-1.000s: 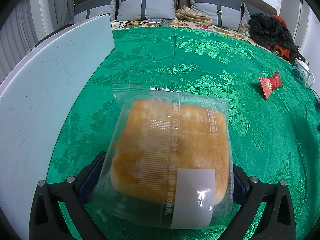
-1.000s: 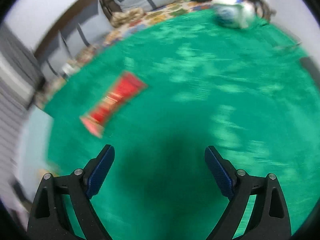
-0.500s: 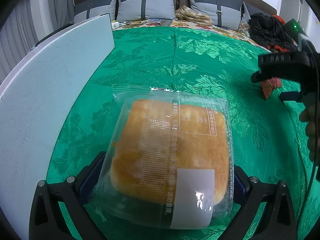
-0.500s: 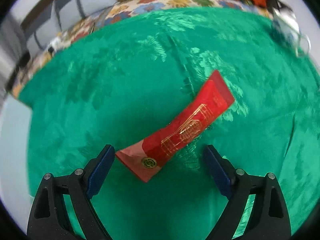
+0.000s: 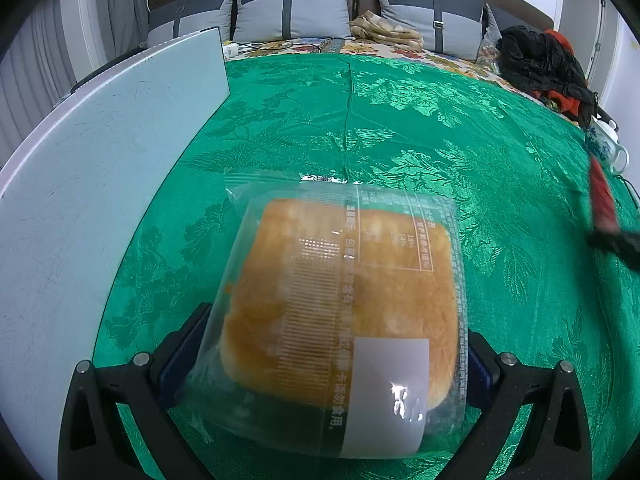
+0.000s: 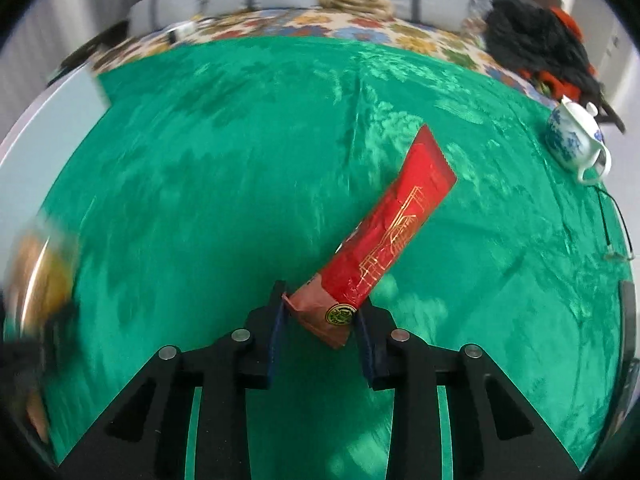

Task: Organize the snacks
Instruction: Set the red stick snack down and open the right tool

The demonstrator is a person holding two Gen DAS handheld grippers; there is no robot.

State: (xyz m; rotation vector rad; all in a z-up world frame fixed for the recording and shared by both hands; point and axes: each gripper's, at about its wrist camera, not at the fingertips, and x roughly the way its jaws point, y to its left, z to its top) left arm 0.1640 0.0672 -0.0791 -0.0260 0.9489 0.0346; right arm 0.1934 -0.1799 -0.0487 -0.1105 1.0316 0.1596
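Note:
My left gripper (image 5: 332, 344) is shut on a clear-wrapped bread bun (image 5: 344, 304) and holds it above the green bedspread (image 5: 360, 120). My right gripper (image 6: 320, 320) is shut on the near end of a long red snack packet (image 6: 384, 236) with gold print, which points up and to the right above the bedspread. That red packet also shows at the right edge of the left wrist view (image 5: 602, 200). The bun appears blurred at the left edge of the right wrist view (image 6: 40, 280).
A pale blue-white board (image 5: 92, 168) lies along the left side. Grey pillows (image 5: 292, 12) line the headboard. A dark clothes pile (image 5: 540, 60) and a blue-and-white teapot (image 6: 576, 140) sit at the far right, with a thin cable (image 6: 612, 220) near the teapot.
My right gripper has closed on the red packet and lifted its end off the bedspread. My left gripper still holds the bun in the same place.

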